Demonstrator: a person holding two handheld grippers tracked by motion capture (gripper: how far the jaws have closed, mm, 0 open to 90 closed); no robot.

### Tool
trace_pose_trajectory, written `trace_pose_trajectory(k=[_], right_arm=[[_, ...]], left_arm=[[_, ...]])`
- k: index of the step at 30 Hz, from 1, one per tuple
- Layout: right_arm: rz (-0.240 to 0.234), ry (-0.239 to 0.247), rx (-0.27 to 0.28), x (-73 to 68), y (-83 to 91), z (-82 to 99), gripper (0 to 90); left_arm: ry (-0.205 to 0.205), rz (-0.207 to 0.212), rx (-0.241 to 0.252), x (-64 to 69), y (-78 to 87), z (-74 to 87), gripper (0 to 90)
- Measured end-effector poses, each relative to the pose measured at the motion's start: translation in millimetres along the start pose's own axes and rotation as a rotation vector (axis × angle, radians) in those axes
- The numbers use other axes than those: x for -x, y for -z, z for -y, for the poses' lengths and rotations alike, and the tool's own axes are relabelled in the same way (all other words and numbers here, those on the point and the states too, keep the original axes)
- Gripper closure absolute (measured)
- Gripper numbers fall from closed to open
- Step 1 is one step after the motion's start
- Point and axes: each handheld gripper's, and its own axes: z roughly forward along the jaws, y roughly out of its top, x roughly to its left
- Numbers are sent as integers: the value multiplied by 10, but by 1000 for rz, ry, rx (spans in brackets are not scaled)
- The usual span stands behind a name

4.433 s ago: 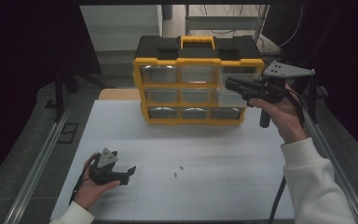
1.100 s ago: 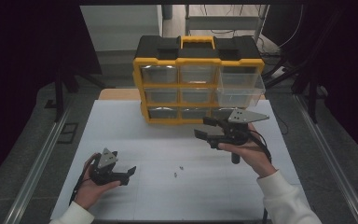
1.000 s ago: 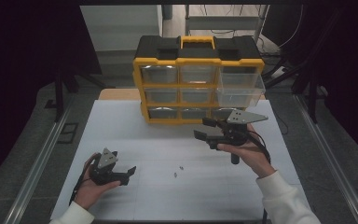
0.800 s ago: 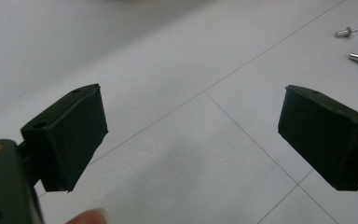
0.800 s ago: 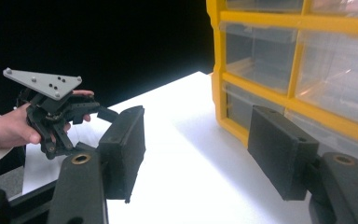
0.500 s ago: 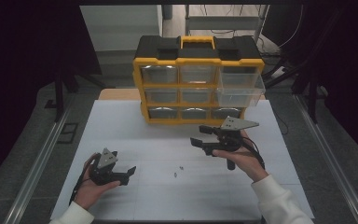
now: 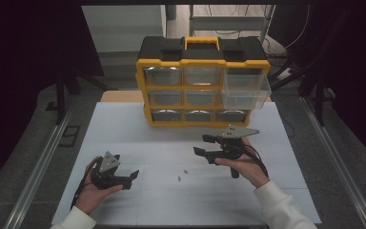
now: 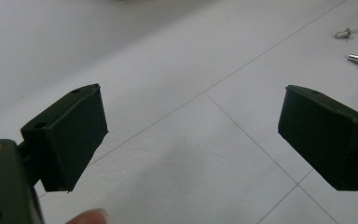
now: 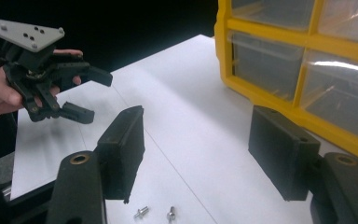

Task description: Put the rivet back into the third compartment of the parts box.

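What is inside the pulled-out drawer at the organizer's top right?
The clear pulled-out drawer of the yellow organizer looks empty through its walls; nothing shows inside. Its rear part, within the frame, is hidden. Two small screws lie on the white table.

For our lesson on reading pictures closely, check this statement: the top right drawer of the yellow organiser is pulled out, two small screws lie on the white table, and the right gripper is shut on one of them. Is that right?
Not quite. The right gripper holds nothing: the right gripper view shows its jaws apart above the two screws on the table. The high view shows the drawer of the organiser pulled out.
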Motion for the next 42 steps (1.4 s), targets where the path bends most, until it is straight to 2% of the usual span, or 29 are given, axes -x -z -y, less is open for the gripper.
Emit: trace_pose_trajectory(k=[19, 42], right_arm=[[-20, -18, -75, 8, -191, 176, 359], [-23, -25, -157, -34, -368, 300, 356]], left_arm=[[2, 1, 2, 6, -2, 1, 82], [2, 2, 6, 7, 1, -2, 82]])
